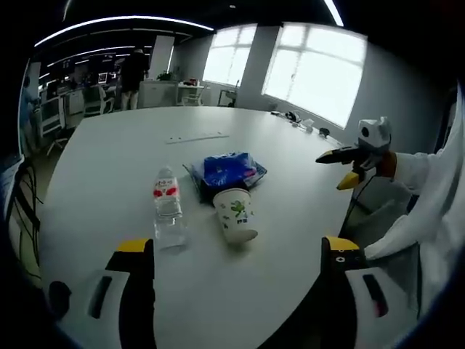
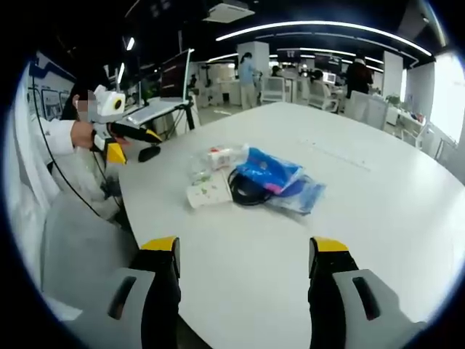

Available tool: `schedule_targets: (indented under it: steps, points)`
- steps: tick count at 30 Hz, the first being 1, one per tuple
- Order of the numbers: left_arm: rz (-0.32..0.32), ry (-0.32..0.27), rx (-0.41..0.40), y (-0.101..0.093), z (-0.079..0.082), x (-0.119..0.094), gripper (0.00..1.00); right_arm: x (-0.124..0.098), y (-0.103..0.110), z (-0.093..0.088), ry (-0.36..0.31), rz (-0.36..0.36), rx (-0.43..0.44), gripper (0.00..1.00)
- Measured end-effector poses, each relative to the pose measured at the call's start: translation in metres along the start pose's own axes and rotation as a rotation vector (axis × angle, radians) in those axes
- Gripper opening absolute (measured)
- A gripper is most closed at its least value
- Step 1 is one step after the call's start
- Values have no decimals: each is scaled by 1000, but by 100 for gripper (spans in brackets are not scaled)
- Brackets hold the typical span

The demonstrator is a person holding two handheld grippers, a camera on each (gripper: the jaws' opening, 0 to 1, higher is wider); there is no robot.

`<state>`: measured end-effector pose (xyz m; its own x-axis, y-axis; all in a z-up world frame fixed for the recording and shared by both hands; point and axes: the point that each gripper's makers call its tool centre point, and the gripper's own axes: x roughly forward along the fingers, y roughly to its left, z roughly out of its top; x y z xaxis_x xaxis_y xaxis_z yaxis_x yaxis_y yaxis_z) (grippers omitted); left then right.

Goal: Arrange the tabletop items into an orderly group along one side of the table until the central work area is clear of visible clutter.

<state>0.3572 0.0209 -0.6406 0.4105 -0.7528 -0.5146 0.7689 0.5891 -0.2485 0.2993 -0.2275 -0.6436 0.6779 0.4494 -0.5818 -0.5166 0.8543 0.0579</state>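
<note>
On the white table (image 1: 109, 167) a clear water bottle with a red label (image 1: 168, 207) appears to lie on its side. To its right is a white paper cup with green print (image 1: 235, 214). Behind them rests a blue bag on clear plastic (image 1: 229, 169). My left gripper (image 1: 237, 246) is open, just short of the cup and bottle. In the right gripper view, the cup (image 2: 208, 193), bottle (image 2: 202, 166), blue bag (image 2: 269, 173) and a coiled black cable (image 2: 243, 190) lie ahead of my open right gripper (image 2: 244, 247). Each gripper shows in the other's view, empty and off the table edge: the right (image 1: 341, 167), the left (image 2: 131, 144).
A thin white strip (image 1: 197, 137) lies farther across the table. Small dark items (image 1: 305, 123) sit near the far edge by the windows. A black rounded object (image 2: 149, 153) rests at the table edge. A person's white sleeve (image 1: 429, 203) is at the right. Desks and people stand beyond.
</note>
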Motion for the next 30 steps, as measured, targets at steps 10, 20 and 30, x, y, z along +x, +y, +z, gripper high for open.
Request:
schedule_targets:
  steps: [10,20,30]
  points:
    - [-7,10,-3,2,-1,2,97,3,1,0,4,4,2,70]
    - [-11,11,-3,1,0,5,97,3,-1,1,4,3,1,71]
    - [-12,11,1,3,3,7,97,4,-3,1,6,0,3,70]
